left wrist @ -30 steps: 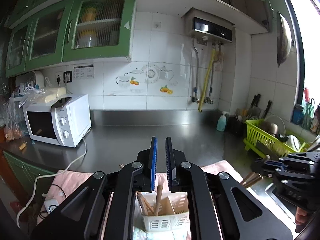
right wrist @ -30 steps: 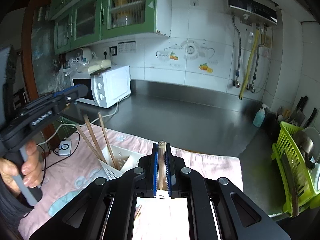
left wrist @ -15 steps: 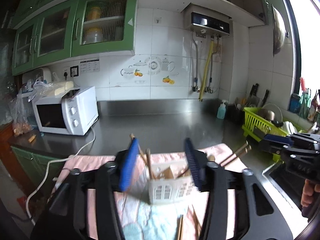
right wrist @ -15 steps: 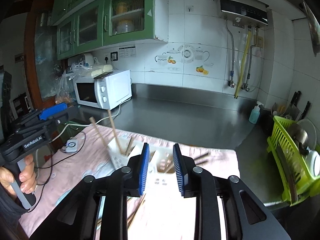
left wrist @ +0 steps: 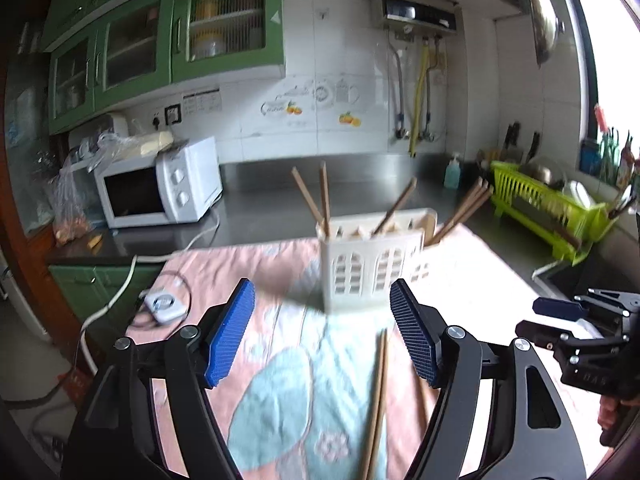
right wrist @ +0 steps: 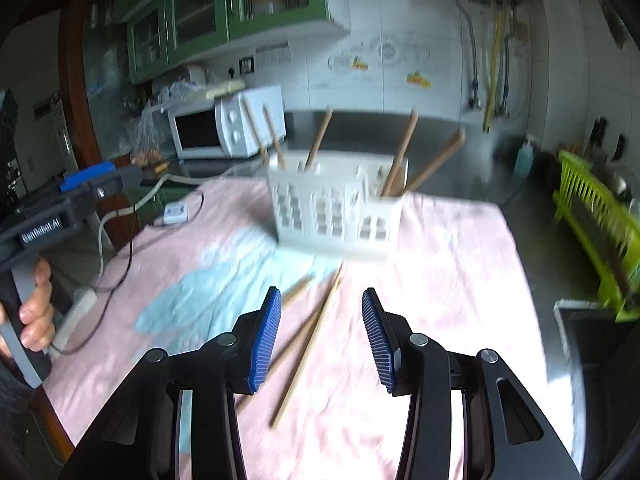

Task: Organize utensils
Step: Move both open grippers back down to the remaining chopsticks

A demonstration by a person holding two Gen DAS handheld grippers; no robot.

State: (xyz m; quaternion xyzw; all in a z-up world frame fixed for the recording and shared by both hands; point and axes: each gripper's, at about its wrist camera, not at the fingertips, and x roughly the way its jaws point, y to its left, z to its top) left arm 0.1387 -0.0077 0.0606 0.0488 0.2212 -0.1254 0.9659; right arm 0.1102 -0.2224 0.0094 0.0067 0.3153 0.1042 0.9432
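The white plastic utensil caddy with arched cut-outs (left wrist: 374, 270) stands upright on the pink and pale-blue patterned cloth (left wrist: 288, 376), at twelve o'clock from both grippers; several wooden chopsticks (left wrist: 323, 196) lean out of its compartments. The left gripper (left wrist: 322, 338) is released, its blue ribbed jaws opening with nothing pressed between them; loose wooden chopsticks lying on the cloth (left wrist: 378, 396) show at six o'clock from the caddy. The right gripper (right wrist: 320, 336) is likewise released and opening, above those loose chopsticks without touching them; a white microwave oven (right wrist: 226, 124) sits at ten o'clock from the caddy.
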